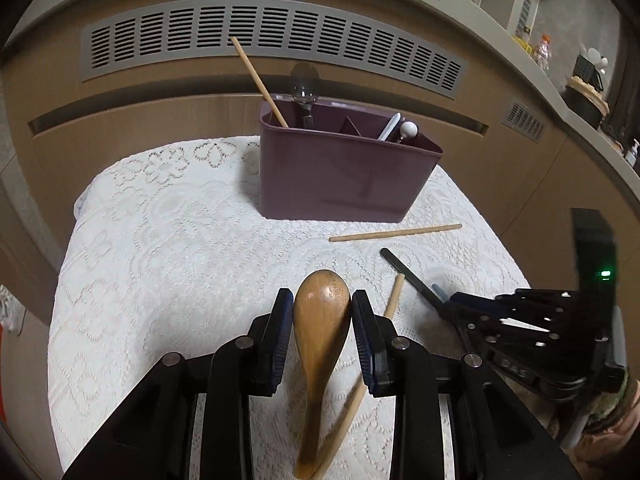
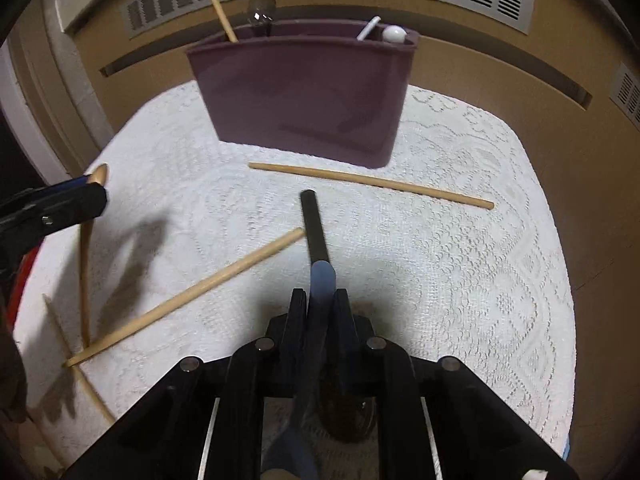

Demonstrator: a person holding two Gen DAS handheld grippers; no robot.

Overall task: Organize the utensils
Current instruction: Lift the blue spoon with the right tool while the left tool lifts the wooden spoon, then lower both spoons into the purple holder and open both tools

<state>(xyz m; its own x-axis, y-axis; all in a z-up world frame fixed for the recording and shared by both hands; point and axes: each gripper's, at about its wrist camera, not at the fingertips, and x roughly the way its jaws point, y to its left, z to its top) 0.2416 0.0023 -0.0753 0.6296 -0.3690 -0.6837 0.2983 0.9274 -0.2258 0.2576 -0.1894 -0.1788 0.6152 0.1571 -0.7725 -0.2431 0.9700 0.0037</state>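
My left gripper (image 1: 322, 308) is shut on the bowl of a wooden spoon (image 1: 320, 344), lifted over the white lace cloth (image 1: 180, 260); its handle runs back under the camera. My right gripper (image 2: 320, 300) is shut on a black-and-blue-handled utensil (image 2: 314, 232), pads on the blue part; its head is hidden beneath the jaws. The purple caddy (image 1: 340, 176) stands at the cloth's far side. It holds a chopstick (image 1: 260, 80), a metal spoon (image 1: 305, 84) and white-tipped utensils (image 1: 408, 130). Two loose chopsticks (image 2: 372, 184) (image 2: 192, 296) lie on the cloth.
A wooden cabinet front with a grey vent grille (image 1: 272, 36) rises just behind the caddy. The cloth-covered surface ends at rounded edges left and right. A shelf with bottles and jars (image 1: 580, 80) runs along the far right. Another thin stick (image 2: 80, 380) lies at the cloth's left edge.
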